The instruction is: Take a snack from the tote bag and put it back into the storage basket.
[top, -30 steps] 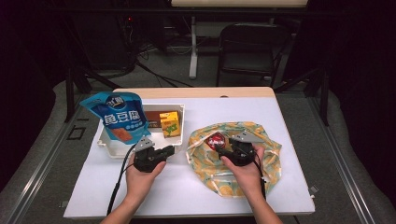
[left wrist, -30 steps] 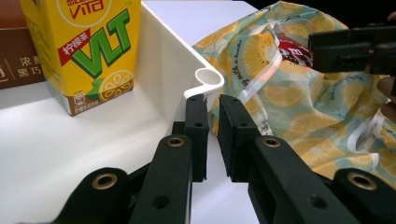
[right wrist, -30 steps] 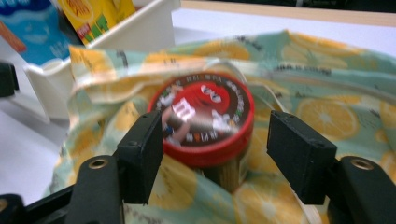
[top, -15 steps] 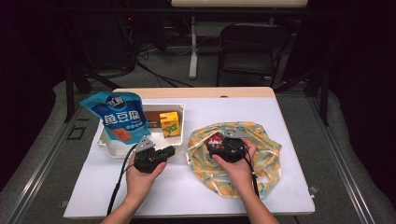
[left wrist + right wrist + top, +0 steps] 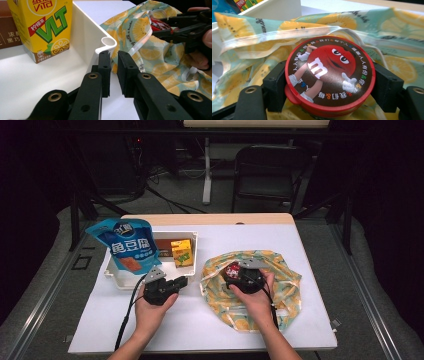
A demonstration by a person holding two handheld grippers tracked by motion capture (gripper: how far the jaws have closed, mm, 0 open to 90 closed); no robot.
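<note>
Right gripper (image 5: pixel 329 87) clamped on round red tin (image 5: pixel 329 77), at bag mouth (image 5: pixel 250 257). Left gripper (image 5: pixel 113 65) shut, empty, nine o'clock of bag. Risk: tin slipping sideways from narrow rim grip.

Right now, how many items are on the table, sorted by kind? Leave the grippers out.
Snack pouch, blue: 1
Drink carton, yellow: 1
Brown box: 1
Round candy tin, red lid: 1
Lemon-print bag: 1
White bin: 1
Total: 6
</note>
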